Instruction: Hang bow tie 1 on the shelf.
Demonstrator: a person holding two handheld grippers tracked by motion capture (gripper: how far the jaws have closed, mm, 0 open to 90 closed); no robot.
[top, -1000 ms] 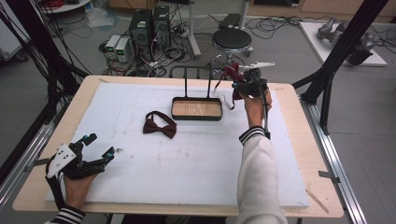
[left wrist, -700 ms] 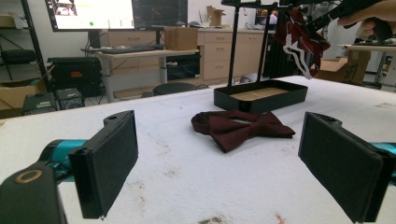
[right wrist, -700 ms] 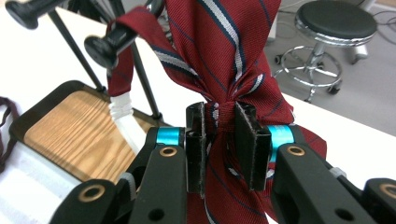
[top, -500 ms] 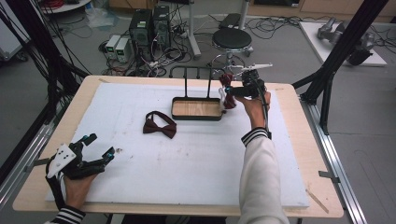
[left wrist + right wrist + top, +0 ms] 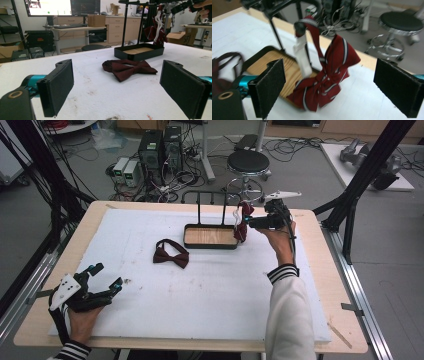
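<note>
A red striped bow tie (image 5: 329, 82) hangs by its strap from the right end of a black rack's top bar (image 5: 300, 25), with a white tag (image 5: 302, 57) beside it. My right gripper (image 5: 329, 67) faces it; its jaws have just been opening and stand wide on either side of the tie without touching it. In the high view that gripper (image 5: 251, 221) is at the rack's right end, next to the striped bow tie (image 5: 242, 222). A plain maroon bow tie (image 5: 171, 254) lies flat on the white mat. My left gripper (image 5: 106, 275) rests open near the front left, aimed at the maroon bow tie (image 5: 130, 68).
The rack stands in a black tray with a wooden floor (image 5: 210, 236) at the back middle of the white mat (image 5: 200, 305). A stool (image 5: 248, 162), computers and cables stand on the floor beyond the table. Black frame posts (image 5: 360, 180) rise at the right.
My right gripper has let go of the striped bow tie, which now hangs from the rack. The right hand shifted only slightly. The left gripper has not moved.
</note>
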